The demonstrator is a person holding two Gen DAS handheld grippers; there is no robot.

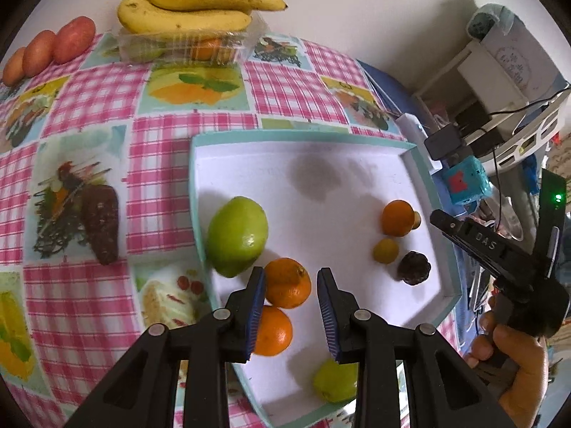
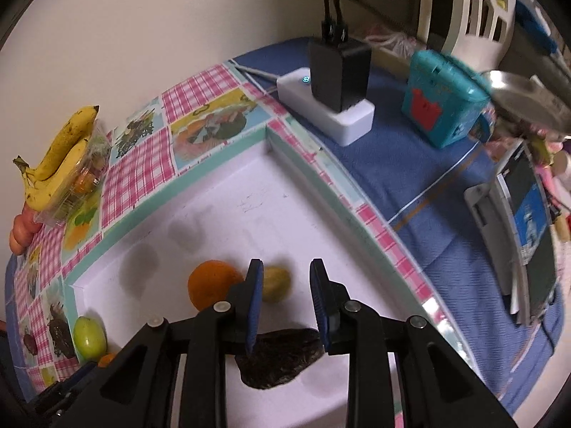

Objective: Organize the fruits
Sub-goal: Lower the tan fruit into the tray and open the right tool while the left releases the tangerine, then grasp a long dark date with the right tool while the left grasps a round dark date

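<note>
A white tray with a teal rim (image 1: 299, 135) holds a big green fruit (image 1: 237, 235), two oranges (image 1: 287, 283) (image 1: 273, 331) and a small green fruit (image 1: 335, 381) near its left side. A third orange (image 1: 397, 217), a small yellow fruit (image 1: 385, 249) and a dark wrinkled fruit (image 1: 414, 267) lie at its right. My left gripper (image 1: 289, 271) hovers over the two oranges, shut to a narrow slot with nothing in it. My right gripper (image 2: 286, 264) hangs just above the dark fruit (image 2: 282, 360), shut the same way, beside an orange (image 2: 210, 285) and a yellowish fruit (image 2: 276, 283).
Bananas (image 1: 192, 7) rest on a clear plastic box (image 1: 189, 44) at the table's far edge, with red fruits (image 1: 53, 46) to their left. Right of the tray stand a white power strip (image 2: 328, 114) with a black charger (image 2: 339, 71) and a teal box (image 2: 442, 96). A hand (image 1: 514, 360) grips the right tool.
</note>
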